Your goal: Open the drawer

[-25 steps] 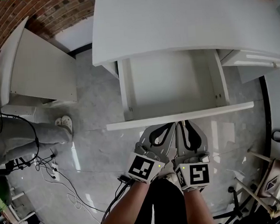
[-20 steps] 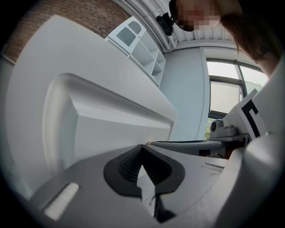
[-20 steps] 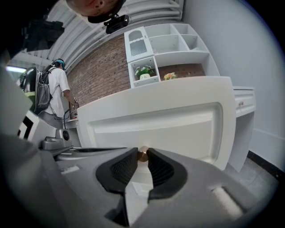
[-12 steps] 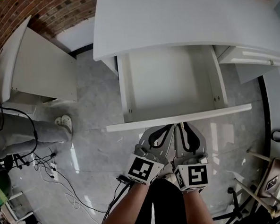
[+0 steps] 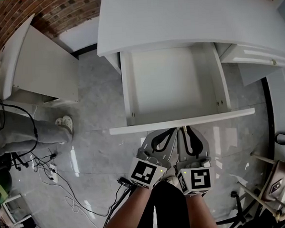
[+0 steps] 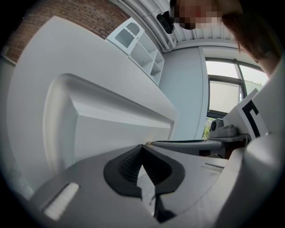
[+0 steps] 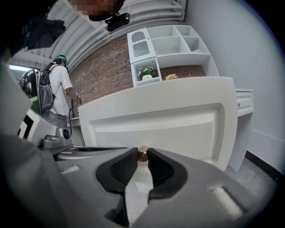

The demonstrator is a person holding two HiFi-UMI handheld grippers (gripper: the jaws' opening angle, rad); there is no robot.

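Where the grip is: right gripper [image 7: 142, 152] pinches the small brass knob [image 7: 142, 154] between its tips, at the middle of the drawer front [image 7: 156, 122].
Other hand: left gripper [image 6: 142, 149] has its tips pressed together on nothing, just beside the right one and just short of the same panel.
Task's thing: drawer [image 5: 171, 80] stands well out from under the white desk [image 5: 189, 16], bare inside (so the task looks close to done).
Weight: probably light, being empty; any resistance should come from the runners, not from a load.
Stiffness: rigid painted board, I judge; it should not flex under a straight pull.
Slip: the knob is round, smooth and small, so a weak or skewed pinch could slide off it.
Best hold: that knob, squeezed firmly and drawn level; a sideways tug may rack the box.
Alternative hold: top edge of the front panel, which stands clear of the desk.
Farther off: grey floor [image 5: 96, 152], and a wall shelf [image 7: 169, 49] behind.
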